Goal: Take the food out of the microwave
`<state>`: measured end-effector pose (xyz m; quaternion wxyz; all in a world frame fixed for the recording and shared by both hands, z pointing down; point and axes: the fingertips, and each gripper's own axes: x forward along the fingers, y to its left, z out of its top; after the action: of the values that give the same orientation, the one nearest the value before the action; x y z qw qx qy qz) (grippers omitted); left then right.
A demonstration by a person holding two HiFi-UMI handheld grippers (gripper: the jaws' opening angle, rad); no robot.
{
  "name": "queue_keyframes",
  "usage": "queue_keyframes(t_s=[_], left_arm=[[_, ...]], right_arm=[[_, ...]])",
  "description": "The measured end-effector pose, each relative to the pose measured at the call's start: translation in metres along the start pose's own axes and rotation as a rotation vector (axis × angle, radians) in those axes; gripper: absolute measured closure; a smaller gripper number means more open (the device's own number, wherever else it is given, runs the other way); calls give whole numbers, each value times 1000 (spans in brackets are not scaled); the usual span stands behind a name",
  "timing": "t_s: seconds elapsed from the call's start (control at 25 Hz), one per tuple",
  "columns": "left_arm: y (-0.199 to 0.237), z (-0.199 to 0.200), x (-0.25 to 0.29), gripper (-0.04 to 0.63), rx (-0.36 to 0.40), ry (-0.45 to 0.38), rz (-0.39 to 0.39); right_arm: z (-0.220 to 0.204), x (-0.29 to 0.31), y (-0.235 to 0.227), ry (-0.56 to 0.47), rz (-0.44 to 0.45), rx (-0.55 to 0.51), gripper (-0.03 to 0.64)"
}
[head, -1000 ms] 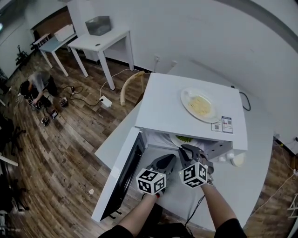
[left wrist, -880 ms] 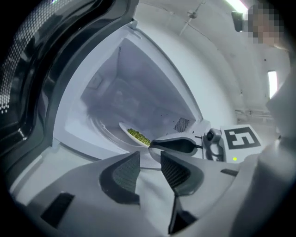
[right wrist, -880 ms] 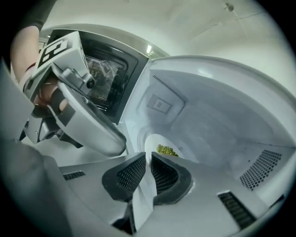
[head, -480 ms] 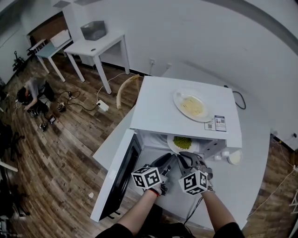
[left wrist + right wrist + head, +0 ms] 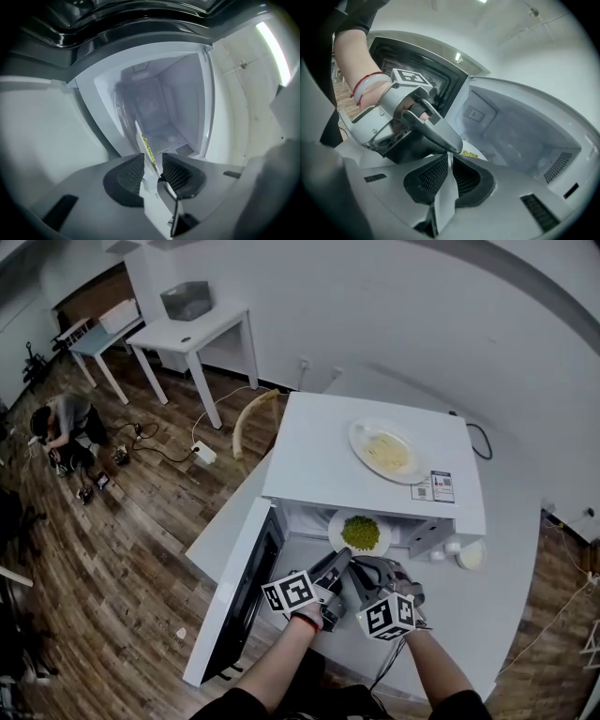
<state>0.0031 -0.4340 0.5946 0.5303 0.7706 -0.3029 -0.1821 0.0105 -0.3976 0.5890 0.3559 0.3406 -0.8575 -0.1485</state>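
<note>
A white plate (image 5: 360, 532) of green peas (image 5: 361, 531) pokes out of the open white microwave (image 5: 375, 465). My right gripper (image 5: 367, 568) is shut on the plate's near rim; in the right gripper view the rim (image 5: 444, 199) sits pinched between its pads, with the peas (image 5: 469, 153) just beyond. My left gripper (image 5: 337, 565) is rolled on its side beside it. Its jaws are closing around the same rim (image 5: 150, 185), and a small gap still shows at one pad. The left gripper view shows the peas (image 5: 147, 145) edge-on before the cavity.
The microwave door (image 5: 246, 592) hangs open to the left. A second plate (image 5: 384, 452) of pale food lies on top of the microwave. A round white object (image 5: 472, 557) sits on the table at the right. A person (image 5: 66, 418) crouches on the floor, far left.
The plate of peas has slid out of the cavity toward me with the right gripper. The left gripper has rolled and now has its jaws around the rim.
</note>
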Motion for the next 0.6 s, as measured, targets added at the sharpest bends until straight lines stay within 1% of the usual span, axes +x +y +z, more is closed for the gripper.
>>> queue_keyframes(t_s=[0.24, 0.4, 0.6], left_arm=[[6, -4, 1, 492, -60, -16, -5], [8, -5, 2, 491, -85, -21, -11], [5, -3, 2, 491, -147, -62, -49]], right_arm=[[1, -2, 7, -10, 21, -18, 565], [1, -3, 8, -18, 30, -24, 566], [8, -7, 9, -43, 46, -17, 568]])
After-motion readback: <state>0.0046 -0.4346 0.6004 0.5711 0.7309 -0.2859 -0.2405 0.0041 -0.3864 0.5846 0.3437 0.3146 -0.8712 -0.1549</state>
